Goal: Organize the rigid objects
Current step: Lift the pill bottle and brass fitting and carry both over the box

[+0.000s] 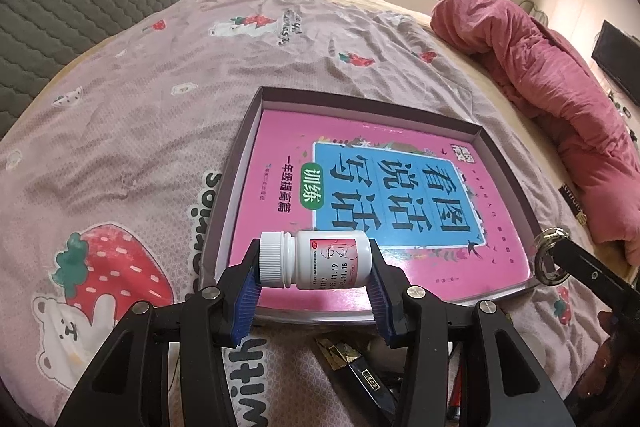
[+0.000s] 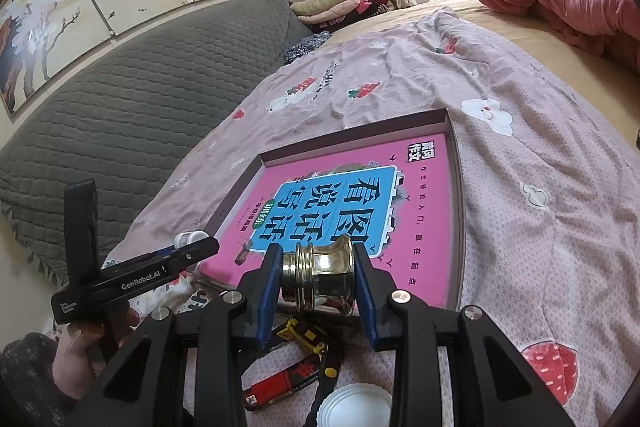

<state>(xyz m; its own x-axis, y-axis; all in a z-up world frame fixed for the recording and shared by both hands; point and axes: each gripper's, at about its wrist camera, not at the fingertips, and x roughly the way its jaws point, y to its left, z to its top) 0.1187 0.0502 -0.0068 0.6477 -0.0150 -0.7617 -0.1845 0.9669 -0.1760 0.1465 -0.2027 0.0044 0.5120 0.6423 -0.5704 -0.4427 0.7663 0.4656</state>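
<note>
Pill bottle lying sideways, clamped in left gripper — brass cup clamped in right gripper; both held over the pink book in its tray.

Pink book with blue panel; white bottle; strawberry-print mauve sheet; brass holder

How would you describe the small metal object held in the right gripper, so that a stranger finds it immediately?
Start from the wide shallow box lying on the strawberry-print bedspread, with a pink book flat inside it. At the box's near edge, the right gripper clamps a shiny brass holder lying on its side. Unlike the white plastic bottle in the left gripper, it is golden, ribbed and flared at one end.
</note>
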